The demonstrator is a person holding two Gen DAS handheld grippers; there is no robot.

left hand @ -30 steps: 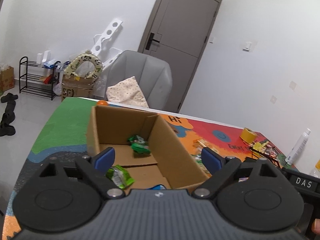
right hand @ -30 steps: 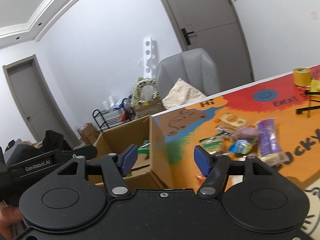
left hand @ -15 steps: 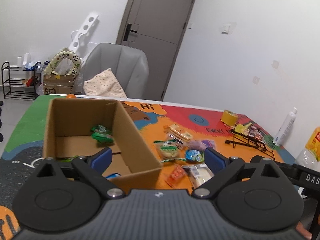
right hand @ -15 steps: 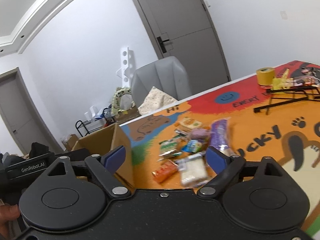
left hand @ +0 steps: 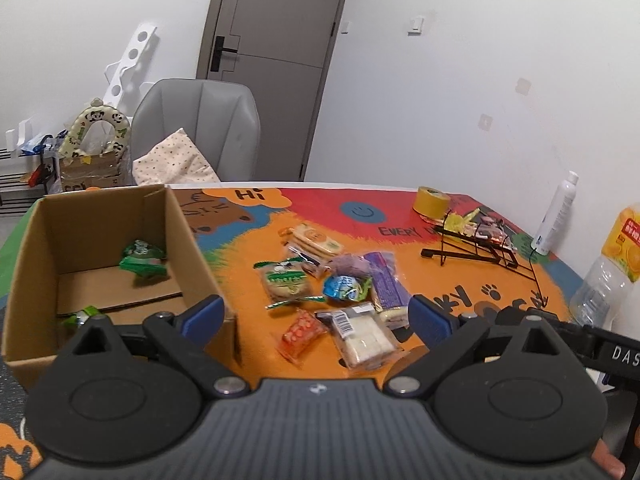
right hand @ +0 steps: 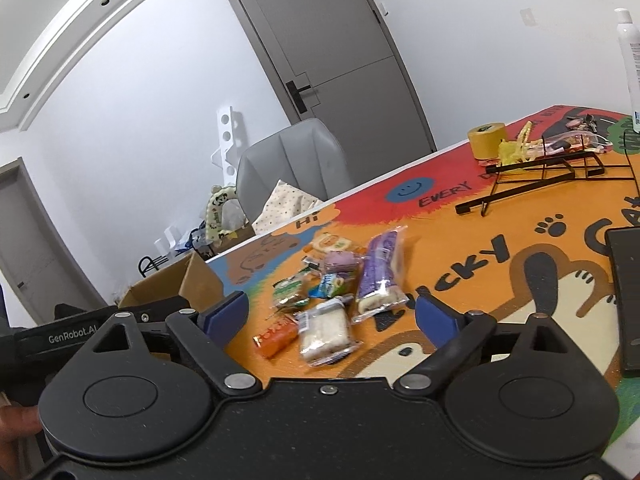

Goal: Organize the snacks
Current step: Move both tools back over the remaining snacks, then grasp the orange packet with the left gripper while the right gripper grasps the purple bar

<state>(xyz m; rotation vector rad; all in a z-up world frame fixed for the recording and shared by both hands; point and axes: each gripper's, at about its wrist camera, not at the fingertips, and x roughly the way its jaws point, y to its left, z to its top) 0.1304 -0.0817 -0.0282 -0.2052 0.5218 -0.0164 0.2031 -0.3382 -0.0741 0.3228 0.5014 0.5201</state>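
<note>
- A table (left hand: pixel 460 280) covered by a bright cartoon mat in orange, red and blue is seen from both wrist views, with a grey chair (left hand: pixel 200 120) and a grey door (left hand: pixel 276 40) beyond its far edge.
- An open cardboard box (left hand: pixel 196 248) is set on the left part of the table; green snack packets (left hand: pixel 142 262) are seen lying on its floor.
- A black wire rack (left hand: pixel 476 250) is placed on the far right of the mat, with a yellow tape roll (left hand: pixel 432 202) just beyond it.
- A heap of wrapped snacks (left hand: pixel 340 292) is spread on the orange patch just right of the box, between box and rack: a purple-wrapped roll (right hand: pixel 378 276), a clear-wrapped white sandwich (right hand: pixel 324 330) and an orange packet (right hand: pixel 276 338) nearest the cameras.
- The left gripper (left hand: pixel 316 318) is held above the near edge of the heap, its blue-padded fingers spread wide and nothing pinched between them.
- The right gripper (right hand: pixel 330 312) is held over the same heap, its fingers likewise spread wide, with nothing gripped.
</note>
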